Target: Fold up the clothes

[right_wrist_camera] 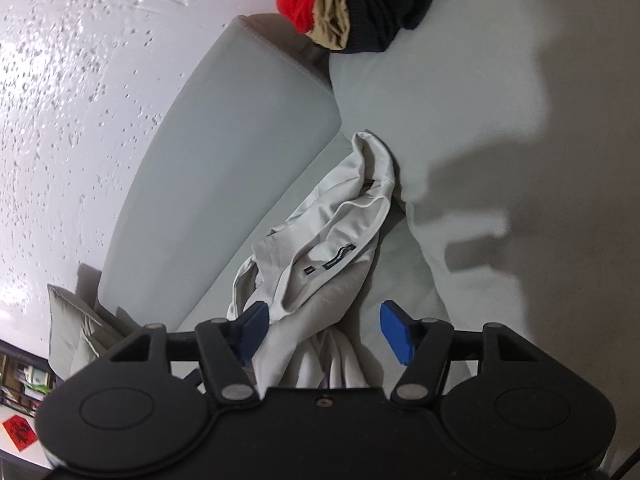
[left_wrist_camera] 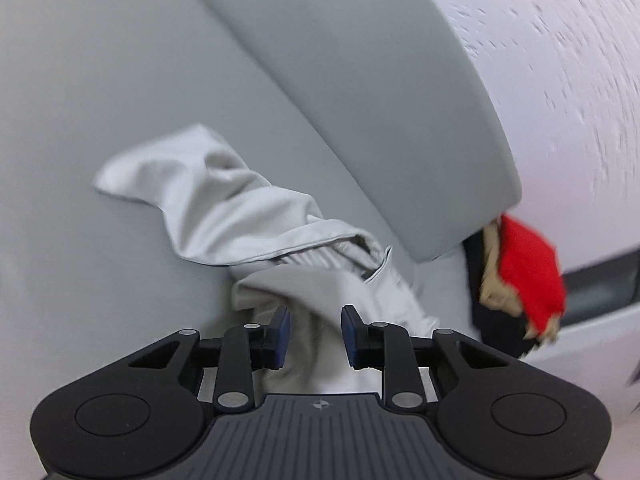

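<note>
A pale grey upholstered sofa seat [left_wrist_camera: 60, 120] fills the left of the left wrist view, its long grey back cushion [left_wrist_camera: 380, 112] running diagonally to the right of centre. Behind it, a white rough-textured wall [left_wrist_camera: 560, 60] takes the upper right. In the right wrist view, a small red diamond-shaped sticker [right_wrist_camera: 18, 434] sits at lower left.

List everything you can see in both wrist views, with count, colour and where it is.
Crumpled garment: one, pale grey, on the sofa seat, between both claws.
Clothes pile: one, red, tan and black pieces, at the sofa's end.
Sofa: one, light grey, against the wall.
Wall: white, textured, behind the sofa.
Cushion: one, beige, beside the sofa's back.
Left claw: one, black with blue pads, cloth between them.
Right claw: one, black with blue pads, wider apart.
</note>
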{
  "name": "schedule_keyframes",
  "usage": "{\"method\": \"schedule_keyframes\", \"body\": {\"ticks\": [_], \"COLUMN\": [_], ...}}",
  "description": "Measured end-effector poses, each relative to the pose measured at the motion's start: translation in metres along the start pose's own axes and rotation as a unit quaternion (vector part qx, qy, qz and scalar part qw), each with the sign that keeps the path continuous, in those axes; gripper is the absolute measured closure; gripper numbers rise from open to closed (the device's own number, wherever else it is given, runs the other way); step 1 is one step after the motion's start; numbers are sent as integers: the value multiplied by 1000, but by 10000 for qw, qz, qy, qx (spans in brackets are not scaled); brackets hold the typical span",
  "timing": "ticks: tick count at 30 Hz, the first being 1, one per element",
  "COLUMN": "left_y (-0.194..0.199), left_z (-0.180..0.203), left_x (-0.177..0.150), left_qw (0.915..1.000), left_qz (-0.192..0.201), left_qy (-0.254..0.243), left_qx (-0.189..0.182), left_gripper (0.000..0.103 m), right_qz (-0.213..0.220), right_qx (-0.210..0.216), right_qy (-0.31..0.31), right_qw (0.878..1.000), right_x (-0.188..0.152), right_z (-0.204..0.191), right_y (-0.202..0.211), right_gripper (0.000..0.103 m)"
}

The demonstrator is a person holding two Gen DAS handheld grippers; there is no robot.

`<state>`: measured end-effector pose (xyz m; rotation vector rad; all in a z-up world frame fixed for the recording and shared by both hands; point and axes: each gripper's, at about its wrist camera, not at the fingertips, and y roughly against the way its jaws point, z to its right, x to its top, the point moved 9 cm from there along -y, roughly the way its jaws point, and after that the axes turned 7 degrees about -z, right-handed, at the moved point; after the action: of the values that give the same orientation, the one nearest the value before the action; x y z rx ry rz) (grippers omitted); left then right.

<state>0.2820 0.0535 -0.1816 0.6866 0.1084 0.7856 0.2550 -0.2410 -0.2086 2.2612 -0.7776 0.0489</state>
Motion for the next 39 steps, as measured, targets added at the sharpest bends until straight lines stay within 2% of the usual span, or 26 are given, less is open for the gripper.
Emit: {"method": "schedule_keyframes", "body": {"ticks": [3,5,10,14,16,17,20,23,25,27,29,33,36,39], "left_y": [-12,-18,-30,-32,-37,-40,-37,-7,22,53,90,160,208,231], "left_z": [-1,-3,-15,-22,-27,-30,-33,-3,28,58,80,96,99,100], "left_x": [4,3,10,20,24,25,28,25,18,7,-11,-45,-63,-70], "left_qw": [9992,9979,9937,9903,9892,9887,9913,9995,9972,9856,9694,9496,9396,9318], "left_qz": [-100,-177,-193,-125,-170,-196,-149,69,244,423,588,697,859,983], "left_qy": [303,528,961,1212,1321,1374,1273,242,-708,-1636,-2381,-3055,-3312,-3493], "left_qx": [-233,-333,-536,-665,-605,-570,-297,-165,-77,3,67,-53,-91,19], "left_gripper": [78,74,74,84,93,102,103,103,103,103,103,103,103,103], "right_qz": [-15,-7,0,-14,-11,-9,5,59,140,208,262,346,371,384], "right_qx": [-12,-5,-29,-53,-63,-78,-81,-62,-57,-46,-30,14,7,34], "right_qy": [26,50,74,104,111,86,50,89,131,146,134,155,265,444], "right_qw": [10000,10000,10000,9999,9999,9999,10000,9999,9998,9997,9996,9993,9990,9983], "right_x": [3,4,6,7,7,7,6,3,1,-4,-9,-24,-36,-45], "right_z": [5,7,11,14,15,15,15,10,6,4,2,-2,-7,-17], "right_y": [-2,-2,-5,-6,-5,-5,-2,9,21,33,47,76,98,118], "right_gripper": [39,38,37,37,37,37,37,37,37,37,37,37,37,35]}}
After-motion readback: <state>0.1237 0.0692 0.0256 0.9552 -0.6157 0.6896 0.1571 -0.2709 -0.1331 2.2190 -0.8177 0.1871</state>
